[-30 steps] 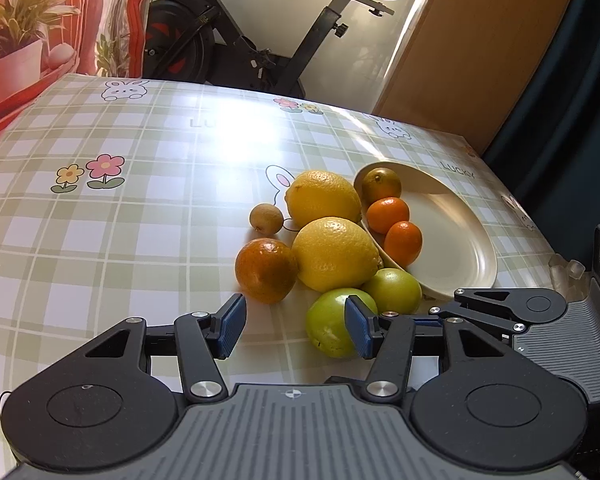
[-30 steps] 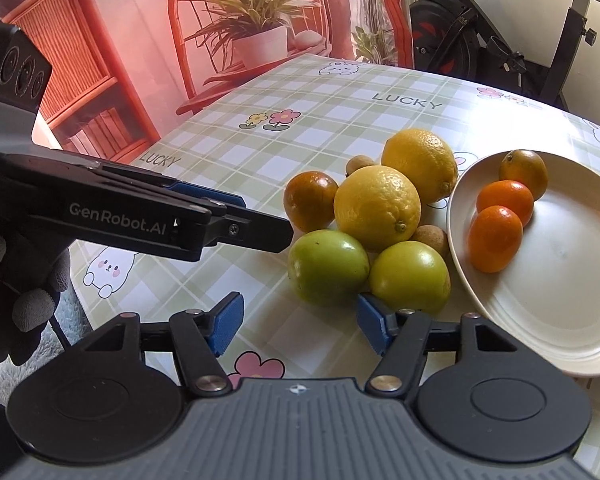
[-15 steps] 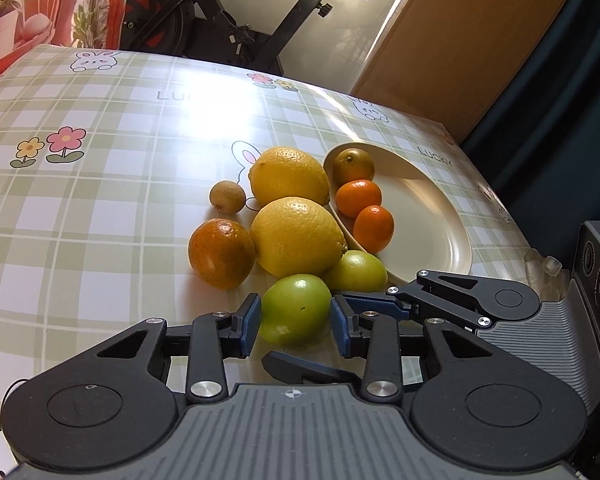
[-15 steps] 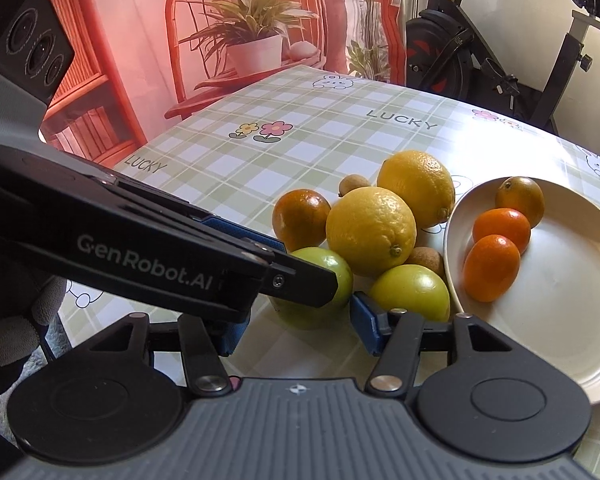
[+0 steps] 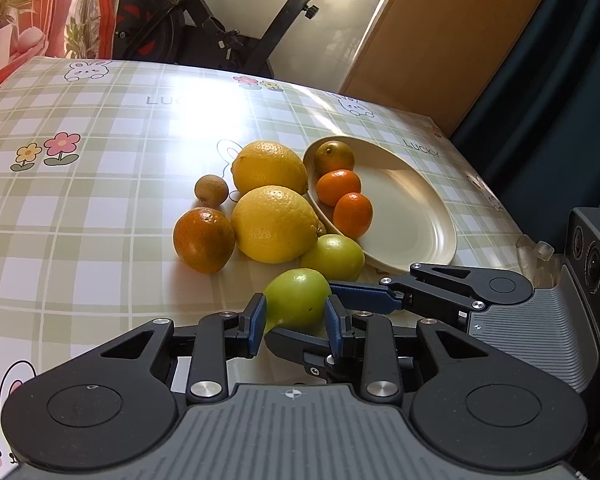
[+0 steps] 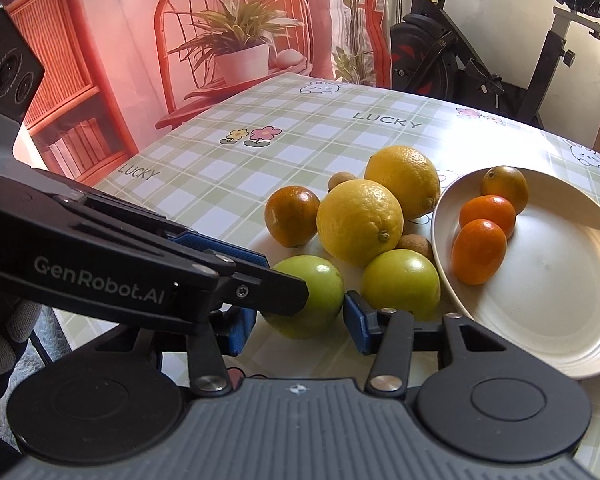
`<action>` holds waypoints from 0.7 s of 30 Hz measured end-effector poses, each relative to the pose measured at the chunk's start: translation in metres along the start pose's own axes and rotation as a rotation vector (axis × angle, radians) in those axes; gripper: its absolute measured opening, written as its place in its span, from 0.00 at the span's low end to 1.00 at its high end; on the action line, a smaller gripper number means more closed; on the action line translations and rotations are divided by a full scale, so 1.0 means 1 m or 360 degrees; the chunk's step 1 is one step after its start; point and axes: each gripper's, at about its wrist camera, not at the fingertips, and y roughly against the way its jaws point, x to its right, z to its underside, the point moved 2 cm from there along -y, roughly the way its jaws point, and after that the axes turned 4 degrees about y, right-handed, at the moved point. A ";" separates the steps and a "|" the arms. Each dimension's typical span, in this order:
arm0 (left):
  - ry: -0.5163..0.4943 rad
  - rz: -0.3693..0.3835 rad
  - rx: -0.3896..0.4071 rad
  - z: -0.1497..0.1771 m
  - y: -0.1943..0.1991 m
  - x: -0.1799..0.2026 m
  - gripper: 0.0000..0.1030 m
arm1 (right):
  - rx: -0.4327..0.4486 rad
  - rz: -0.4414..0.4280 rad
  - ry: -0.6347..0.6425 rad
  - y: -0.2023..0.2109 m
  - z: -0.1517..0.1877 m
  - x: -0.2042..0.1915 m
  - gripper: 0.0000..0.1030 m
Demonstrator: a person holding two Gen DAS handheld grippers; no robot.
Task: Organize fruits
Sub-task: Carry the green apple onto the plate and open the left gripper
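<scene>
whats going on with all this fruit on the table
A person holding two grippers is sorting fruit. Both the left gripper and the right gripper are closing around the same green fruit, its sides between their blue fingers. Two lemons, a dark orange, another green fruit and small brown fruits wait beside the plate, which already holds three small oranges.

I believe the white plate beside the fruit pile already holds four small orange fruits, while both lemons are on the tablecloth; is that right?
Not quite: the white plate holds three small orange fruits, not four, as the right wrist view shows clearly. The rest stands: both lemons lie on the tablecloth next to the plate.
</scene>
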 end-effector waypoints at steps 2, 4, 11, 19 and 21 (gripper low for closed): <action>-0.0006 0.0002 0.0024 -0.002 0.005 0.003 0.33 | 0.0025 0.0002 -0.0011 0.005 0.000 0.001 0.49; -0.0019 0.0000 0.0046 -0.006 0.009 0.006 0.33 | 0.0060 0.0009 -0.0007 0.011 -0.002 0.001 0.49; -0.0103 -0.0011 0.0079 -0.019 0.013 0.024 0.33 | 0.0189 0.0029 -0.0021 0.029 -0.008 0.004 0.49; -0.0230 0.0039 0.0075 -0.034 -0.007 0.065 0.33 | 0.0263 0.0112 -0.0103 0.049 -0.009 0.032 0.48; -0.0254 0.0051 0.0052 -0.035 -0.015 0.074 0.33 | 0.0270 0.0135 -0.0140 0.056 -0.006 0.042 0.48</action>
